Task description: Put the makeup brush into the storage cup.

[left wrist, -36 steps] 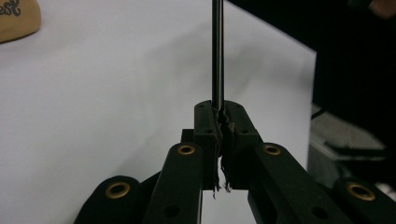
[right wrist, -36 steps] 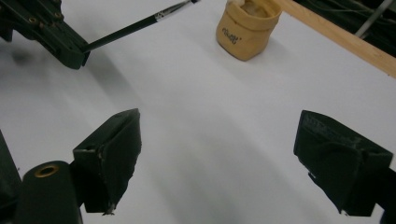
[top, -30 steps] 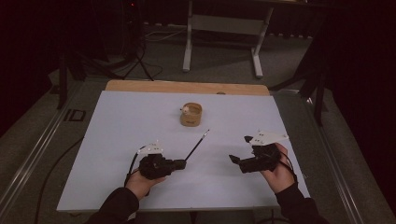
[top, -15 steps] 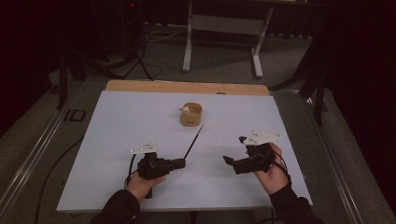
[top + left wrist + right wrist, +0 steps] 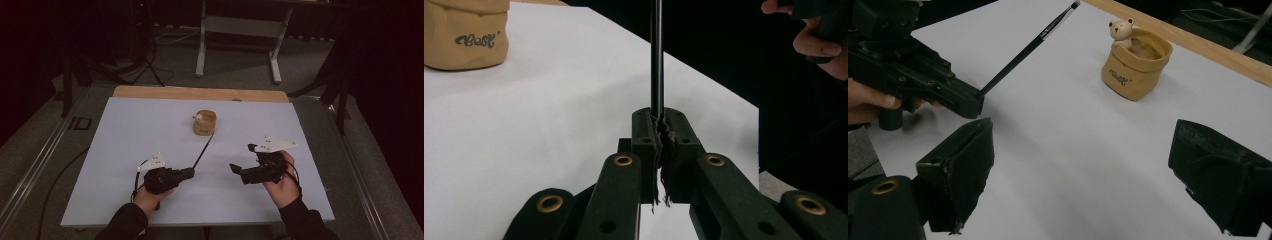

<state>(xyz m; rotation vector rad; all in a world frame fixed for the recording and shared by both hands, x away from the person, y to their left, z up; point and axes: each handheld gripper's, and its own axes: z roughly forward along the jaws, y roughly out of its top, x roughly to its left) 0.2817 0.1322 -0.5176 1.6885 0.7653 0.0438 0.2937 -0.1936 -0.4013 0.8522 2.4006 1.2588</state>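
Lighting dim overall; white table (image 5: 150, 150) is evenly lit, surroundings nearly black. Shadows soft. High view grainy; nearest jaws slightly blurred.
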